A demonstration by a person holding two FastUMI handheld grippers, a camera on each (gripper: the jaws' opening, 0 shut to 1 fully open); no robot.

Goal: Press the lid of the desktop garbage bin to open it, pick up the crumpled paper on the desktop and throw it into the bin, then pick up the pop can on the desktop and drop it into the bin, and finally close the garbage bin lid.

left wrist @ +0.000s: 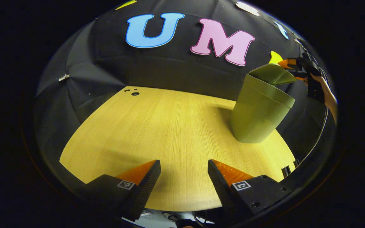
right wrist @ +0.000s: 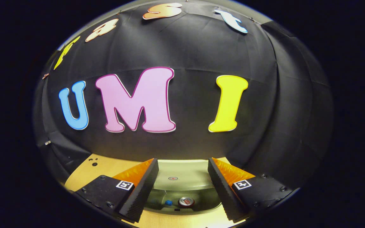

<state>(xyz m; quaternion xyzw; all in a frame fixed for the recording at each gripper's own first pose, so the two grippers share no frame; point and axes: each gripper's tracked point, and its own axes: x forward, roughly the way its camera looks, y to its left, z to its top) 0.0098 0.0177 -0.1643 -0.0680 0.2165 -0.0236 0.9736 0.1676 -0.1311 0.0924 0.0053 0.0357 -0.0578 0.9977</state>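
The garbage bin (left wrist: 260, 109) is standing on the desk (left wrist: 169, 126) with its lid (left wrist: 272, 73) tilted up, and in the right gripper view the pop can (right wrist: 186, 201) is lying inside it, seen top-on through the opening. The right gripper (right wrist: 182, 177) is hovering just above the lid (right wrist: 179, 177), its fingers spread apart and gripping nothing; the left gripper (left wrist: 184, 175) is waiting low over bare desk, well apart from the bin, fingers likewise parted and empty.

Judging by this, only the closing looks to be left. The risk is a press landing off-centre or too near the hinge: the light bin could be tipping or sliding on the smooth desk, since nothing is steadying it. A push that is too soft may be leaving the lid ajar.

The crumpled paper is hard to make out; the bin's inside is dark, and a small blue thing (right wrist: 169, 202) beside the can is too small to identify. The hinge is hidden
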